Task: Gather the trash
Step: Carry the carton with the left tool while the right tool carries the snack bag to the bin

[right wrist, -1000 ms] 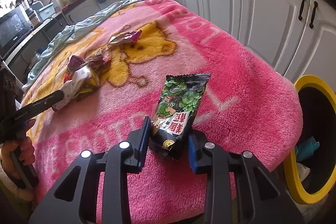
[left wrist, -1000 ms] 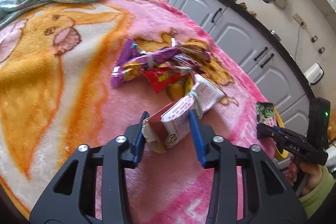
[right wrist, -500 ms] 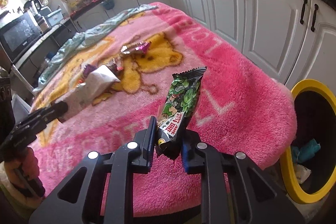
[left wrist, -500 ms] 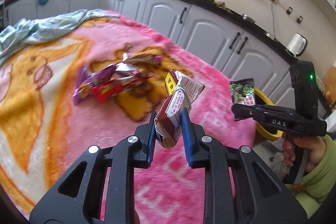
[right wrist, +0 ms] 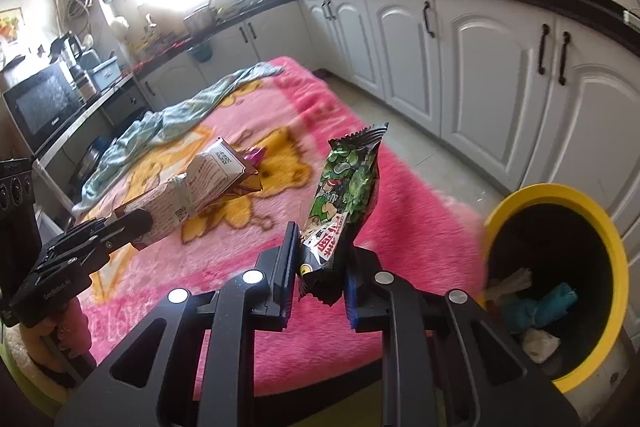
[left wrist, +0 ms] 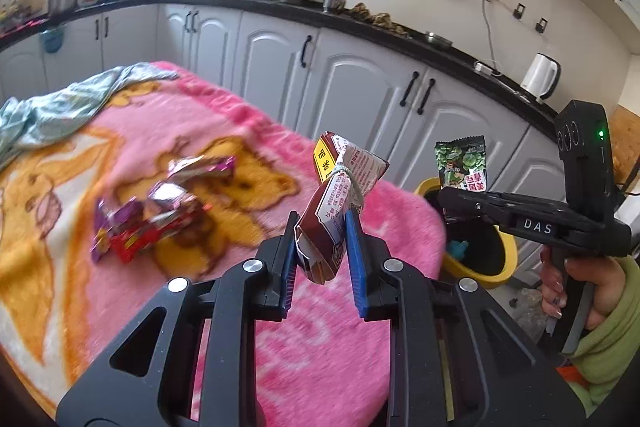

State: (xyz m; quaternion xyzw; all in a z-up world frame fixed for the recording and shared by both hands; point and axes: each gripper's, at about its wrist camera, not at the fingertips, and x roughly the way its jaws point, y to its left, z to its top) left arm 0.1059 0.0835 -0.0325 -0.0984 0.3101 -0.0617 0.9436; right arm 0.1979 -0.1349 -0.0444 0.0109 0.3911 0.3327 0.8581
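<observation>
The yellow-rimmed bin (right wrist: pixel 556 291) sits on the floor off the pink blanket's (right wrist: pixel 224 267) corner, low and to the right of the right gripper (right wrist: pixel 320 277), which is the nearer one and pinches the green snack packet (right wrist: pixel 348 195) upright, long axis along its fingers. The left gripper (left wrist: pixel 320 259) is farther, above the blanket, clamped on a crumpled carton (left wrist: pixel 336 203) standing lengthwise; more wrappers (left wrist: pixel 160 211) lie down-left of its fingers. Kitchen cabinets (right wrist: pixel 472 59) ring the room.

- My left gripper (left wrist: pixel 320 259) is raised, its blue pads clamped on a carton (left wrist: pixel 334 211).
- My right gripper (right wrist: pixel 320 279) is raised too, pinching a green snack packet (right wrist: pixel 346 199) upright; my right hand (left wrist: pixel 580 287) grips its handle.
</observation>
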